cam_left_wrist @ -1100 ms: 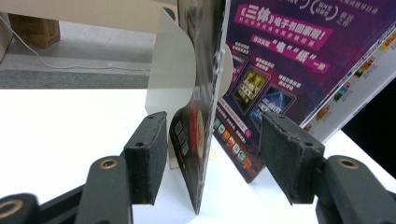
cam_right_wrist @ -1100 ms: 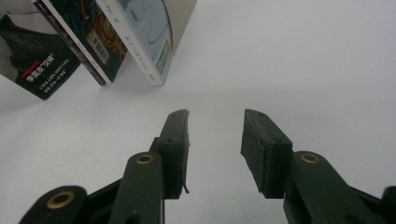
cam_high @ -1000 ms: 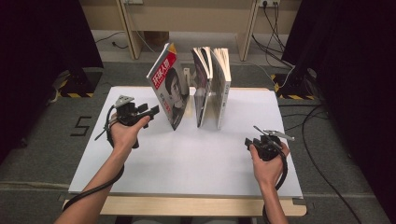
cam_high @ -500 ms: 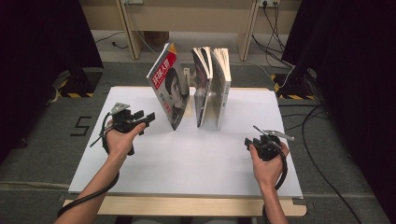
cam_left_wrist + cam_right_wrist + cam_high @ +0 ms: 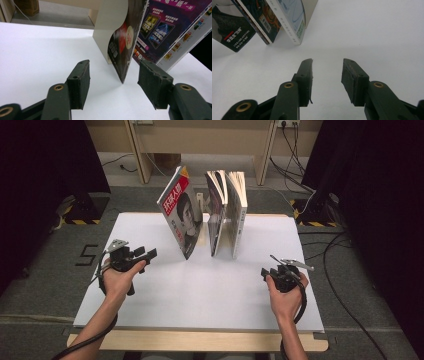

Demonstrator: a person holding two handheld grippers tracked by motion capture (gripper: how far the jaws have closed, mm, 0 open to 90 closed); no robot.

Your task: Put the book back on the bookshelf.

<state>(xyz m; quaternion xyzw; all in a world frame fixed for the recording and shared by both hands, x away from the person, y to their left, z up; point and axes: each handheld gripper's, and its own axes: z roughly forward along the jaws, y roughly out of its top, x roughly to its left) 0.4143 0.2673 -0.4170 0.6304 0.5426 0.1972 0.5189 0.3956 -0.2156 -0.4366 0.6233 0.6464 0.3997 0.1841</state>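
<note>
Left tongs (image 5: 150,254) spread, nothing between the pads, pointing at the magazine (image 5: 181,212) from just beside it; magazine stands tilted on the white desk (image 5: 200,290), leaning toward the two books (image 5: 227,210) upright at mid-desk — in the left gripper view its lower edge (image 5: 123,75) sits just past the open jaws. Right tongs (image 5: 267,271) also spread and empty, low over the desk's right side, well apart from the books.
</note>
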